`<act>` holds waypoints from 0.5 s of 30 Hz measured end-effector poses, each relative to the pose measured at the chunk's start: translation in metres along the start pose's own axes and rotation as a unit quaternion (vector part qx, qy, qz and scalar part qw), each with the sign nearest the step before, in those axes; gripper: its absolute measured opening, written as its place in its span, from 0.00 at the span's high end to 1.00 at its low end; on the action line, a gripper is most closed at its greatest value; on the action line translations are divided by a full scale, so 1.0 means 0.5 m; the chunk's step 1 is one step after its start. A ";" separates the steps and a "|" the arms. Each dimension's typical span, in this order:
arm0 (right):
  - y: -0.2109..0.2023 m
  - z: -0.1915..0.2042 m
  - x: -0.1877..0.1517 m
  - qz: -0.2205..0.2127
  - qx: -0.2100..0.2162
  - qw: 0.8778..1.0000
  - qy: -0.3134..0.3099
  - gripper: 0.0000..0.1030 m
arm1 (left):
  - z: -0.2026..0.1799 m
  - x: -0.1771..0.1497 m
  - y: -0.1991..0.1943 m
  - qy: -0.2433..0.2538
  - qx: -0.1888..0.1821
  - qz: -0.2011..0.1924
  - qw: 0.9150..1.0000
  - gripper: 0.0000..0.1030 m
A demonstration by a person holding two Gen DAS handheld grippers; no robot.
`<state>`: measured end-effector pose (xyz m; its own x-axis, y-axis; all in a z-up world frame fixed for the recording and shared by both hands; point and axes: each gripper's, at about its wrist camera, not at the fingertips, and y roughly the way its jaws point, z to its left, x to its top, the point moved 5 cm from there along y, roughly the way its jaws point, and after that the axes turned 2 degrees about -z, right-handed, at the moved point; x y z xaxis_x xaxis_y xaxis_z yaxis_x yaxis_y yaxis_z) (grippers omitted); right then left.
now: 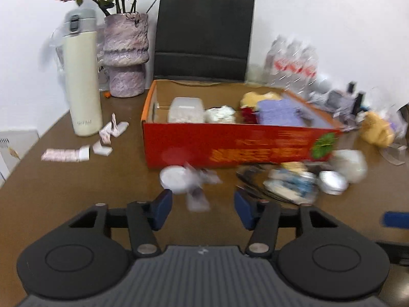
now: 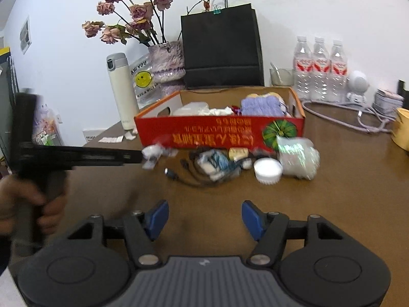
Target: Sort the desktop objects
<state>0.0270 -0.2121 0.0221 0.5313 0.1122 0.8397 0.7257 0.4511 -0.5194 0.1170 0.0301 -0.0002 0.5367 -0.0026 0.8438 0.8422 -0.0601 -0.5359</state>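
**Claws released; loose items exposed to displacement**

The left claw (image 1: 203,211) and right claw (image 2: 205,218) are spread, empty. Unsorted clutter (image 2: 219,165) lies mid-frame before the red box (image 2: 219,130). A blurred, hurried approach could scatter the small white packet (image 1: 196,192).

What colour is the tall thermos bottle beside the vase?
The thermos bottle is cream white with a grey lid, clearest in the left wrist view.

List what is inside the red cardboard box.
In the red box: clear plastic container, white crumpled wad, purple knit item, something yellow behind. Whatever lies underneath is hidden.
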 end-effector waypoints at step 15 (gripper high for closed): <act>0.233 0.083 0.121 0.012 0.061 0.994 -0.088 0.46 | 0.046 -0.015 0.004 -0.034 -0.065 0.000 0.997 0.98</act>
<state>0.1255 -0.1162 0.0188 0.4558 0.2729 0.8472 0.6488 0.5498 -0.5261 0.1158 0.0532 -0.0085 0.5426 0.0657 0.8374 0.8308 -0.1889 -0.5235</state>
